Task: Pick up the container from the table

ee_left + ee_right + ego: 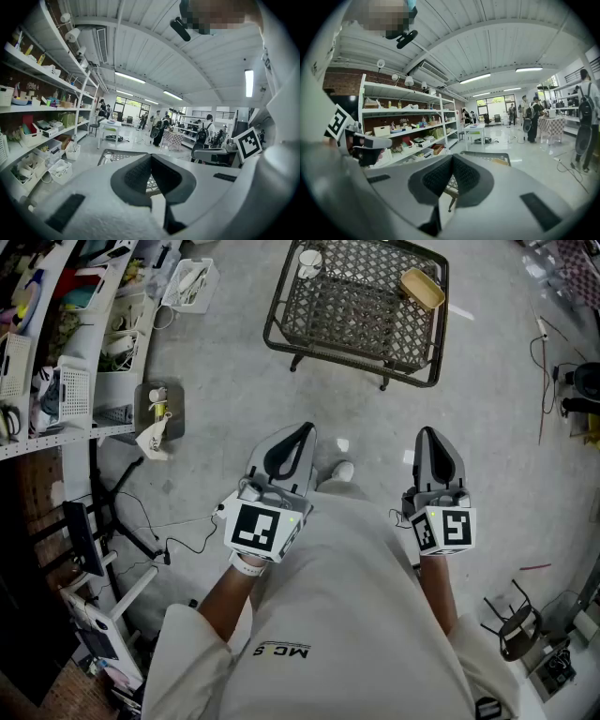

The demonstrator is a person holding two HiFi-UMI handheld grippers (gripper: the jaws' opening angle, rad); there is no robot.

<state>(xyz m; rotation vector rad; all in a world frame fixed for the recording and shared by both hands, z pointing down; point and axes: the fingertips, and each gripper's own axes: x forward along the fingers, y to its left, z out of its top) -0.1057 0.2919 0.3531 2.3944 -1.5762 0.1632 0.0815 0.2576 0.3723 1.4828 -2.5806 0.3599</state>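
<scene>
A tan, shallow container sits at the far right corner of a black metal mesh table, with a white cup at the table's far left. In the right gripper view the container shows small on the table beyond the jaws. My left gripper and right gripper hang side by side close to the person's body, well short of the table. Both are shut with nothing between the jaws, as the left gripper and right gripper views show.
Shelving full of bins lines the left side, with a white basket on the floor beside it. Cables and a black stand lie at lower left. A dark chair frame stands at lower right. People stand far off.
</scene>
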